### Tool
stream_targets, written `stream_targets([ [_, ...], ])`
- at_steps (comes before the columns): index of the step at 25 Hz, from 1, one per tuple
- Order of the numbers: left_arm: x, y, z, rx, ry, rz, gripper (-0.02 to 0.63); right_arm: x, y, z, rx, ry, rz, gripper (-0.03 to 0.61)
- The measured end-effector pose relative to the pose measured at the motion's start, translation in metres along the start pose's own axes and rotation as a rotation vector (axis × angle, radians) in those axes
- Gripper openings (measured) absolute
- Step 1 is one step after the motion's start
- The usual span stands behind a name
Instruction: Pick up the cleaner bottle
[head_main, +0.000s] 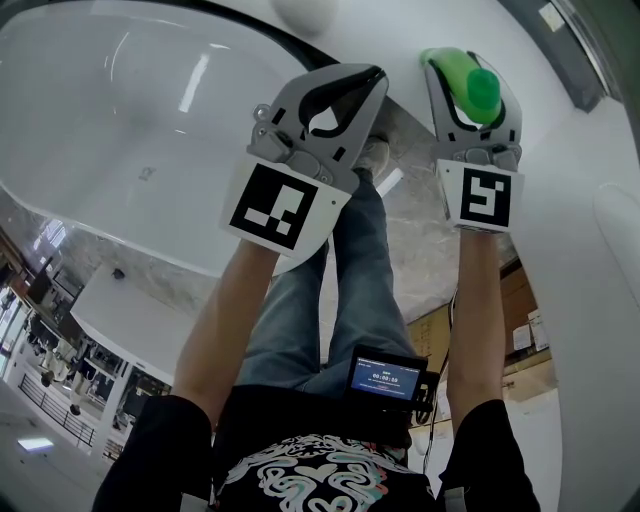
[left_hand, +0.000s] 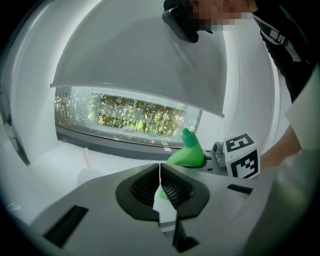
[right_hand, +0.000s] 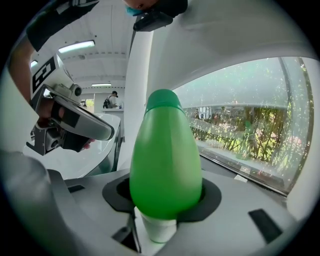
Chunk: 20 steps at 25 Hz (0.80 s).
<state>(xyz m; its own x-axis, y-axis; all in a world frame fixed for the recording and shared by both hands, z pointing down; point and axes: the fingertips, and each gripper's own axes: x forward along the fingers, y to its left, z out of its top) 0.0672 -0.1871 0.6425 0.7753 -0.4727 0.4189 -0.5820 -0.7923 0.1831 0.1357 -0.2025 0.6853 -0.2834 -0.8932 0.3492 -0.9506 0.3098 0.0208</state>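
The cleaner bottle (right_hand: 165, 155) is bright green and pear-shaped, with a darker green cap and a white part at its bottom. It stands upright between the jaws of my right gripper (right_hand: 165, 200), whose black pads are closed against its lower body. In the head view the bottle (head_main: 470, 85) sits at the upper right in the right gripper (head_main: 472, 95). My left gripper (head_main: 375, 75) hovers beside it on the left, its jaws together and holding nothing. The left gripper view shows the left gripper (left_hand: 160, 180) with jaws meeting, and the bottle (left_hand: 189, 152) beyond them.
A large white bathtub (head_main: 150, 120) curves below and to the left of both grippers. A wide window (left_hand: 135, 112) with greenery outside runs behind a white ledge (left_hand: 60, 160). The person's legs in jeans (head_main: 350, 290) stand on a marble floor (head_main: 420, 230).
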Motion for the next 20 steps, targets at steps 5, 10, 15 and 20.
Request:
stream_targets([
  [5, -0.005, -0.001, -0.002, 0.005, 0.001, 0.0, 0.018, -0.008, -0.003, -0.006, -0.01, 0.033, 0.003, 0.206],
  [10, -0.009, -0.001, -0.002, -0.001, -0.007, 0.001, 0.018, -0.016, -0.011, -0.002, 0.025, 0.025, -0.017, 0.204],
  [15, -0.012, -0.003, 0.002, 0.005, -0.023, 0.006, 0.018, -0.025, -0.016, 0.019, 0.054, -0.015, -0.039, 0.204],
  [20, -0.018, -0.005, 0.009, 0.012, -0.032, 0.006, 0.018, -0.034, -0.013, 0.039, 0.062, -0.044, -0.04, 0.204],
])
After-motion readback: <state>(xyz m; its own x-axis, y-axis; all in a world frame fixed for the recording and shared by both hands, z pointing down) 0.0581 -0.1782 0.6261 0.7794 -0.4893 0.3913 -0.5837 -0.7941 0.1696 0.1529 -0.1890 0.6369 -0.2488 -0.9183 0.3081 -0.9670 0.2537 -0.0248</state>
